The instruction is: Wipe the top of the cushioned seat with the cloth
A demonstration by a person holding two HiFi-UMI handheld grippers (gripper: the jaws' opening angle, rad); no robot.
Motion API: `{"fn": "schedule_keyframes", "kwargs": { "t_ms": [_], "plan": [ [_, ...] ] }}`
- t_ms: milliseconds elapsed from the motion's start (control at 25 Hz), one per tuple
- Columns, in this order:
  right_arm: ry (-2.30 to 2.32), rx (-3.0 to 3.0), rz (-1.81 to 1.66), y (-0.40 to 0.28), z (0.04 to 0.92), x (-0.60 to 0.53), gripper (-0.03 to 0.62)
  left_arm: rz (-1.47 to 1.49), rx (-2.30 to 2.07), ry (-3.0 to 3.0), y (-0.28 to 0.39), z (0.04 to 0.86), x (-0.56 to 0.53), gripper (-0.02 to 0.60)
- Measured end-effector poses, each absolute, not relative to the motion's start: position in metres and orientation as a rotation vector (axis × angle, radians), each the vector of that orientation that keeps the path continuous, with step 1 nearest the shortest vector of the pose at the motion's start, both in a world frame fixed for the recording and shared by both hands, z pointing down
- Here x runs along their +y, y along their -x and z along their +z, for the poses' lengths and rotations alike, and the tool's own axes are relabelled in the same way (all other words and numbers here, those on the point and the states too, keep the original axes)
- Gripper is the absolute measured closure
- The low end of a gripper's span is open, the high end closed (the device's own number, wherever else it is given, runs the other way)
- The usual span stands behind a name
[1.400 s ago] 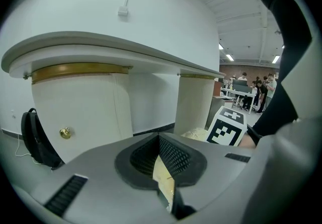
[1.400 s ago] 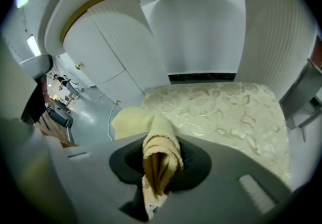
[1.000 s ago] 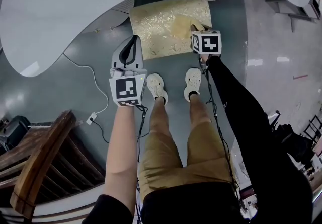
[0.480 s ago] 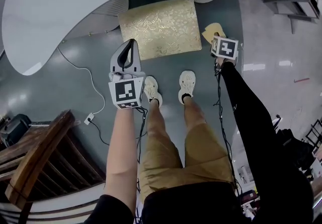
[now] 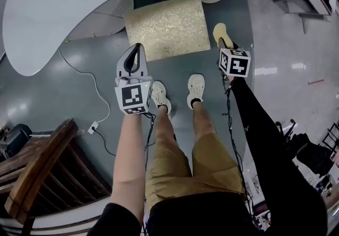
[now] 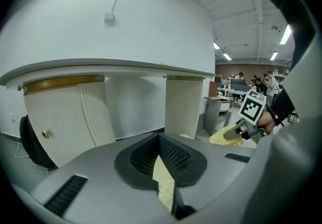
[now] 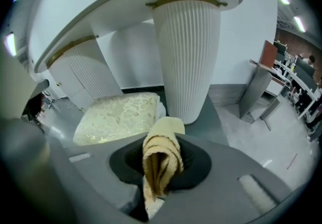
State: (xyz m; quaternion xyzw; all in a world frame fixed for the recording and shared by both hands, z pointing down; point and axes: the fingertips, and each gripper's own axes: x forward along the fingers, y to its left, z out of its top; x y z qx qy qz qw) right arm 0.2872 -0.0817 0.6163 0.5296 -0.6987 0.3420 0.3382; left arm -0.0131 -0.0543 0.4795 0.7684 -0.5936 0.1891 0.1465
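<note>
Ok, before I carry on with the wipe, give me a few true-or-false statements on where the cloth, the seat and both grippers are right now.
1. The right gripper has the cloth pinched between its fingers. True.
2. The cloth lies spread flat on the cushioned seat. False: it is bunched in the right gripper, which the head view shows off to the seat's right side.
3. The left gripper holds nothing. True: its fingers are together, with nothing between them.
4. The seat stands on top of the white table. False: it stands on the floor, by the table's edge.
</note>
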Motion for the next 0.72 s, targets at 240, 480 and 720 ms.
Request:
{"fn": "schedule_keyframes", "kwargs": {
  "t_ms": [240,480,720],
  "plan": [
    [-1.232,-2.008,0.946,-0.177,0.591,-0.060,0.536,0.551,-1.710,-2.224,0.047,0.475,-0.037,0.574],
    [-0.863,-2.229,1.021,-0.013,0.578,-0.010,0.536,0.556,-1.769,-2.179,0.110,0.471,-0.015,0.574],
    [-0.685,-2.189,1.038,0.081,0.619,0.029,0.536,0.556,-1.804,-2.141,0.157,0.475,0.006,0.574]
  ]
}}
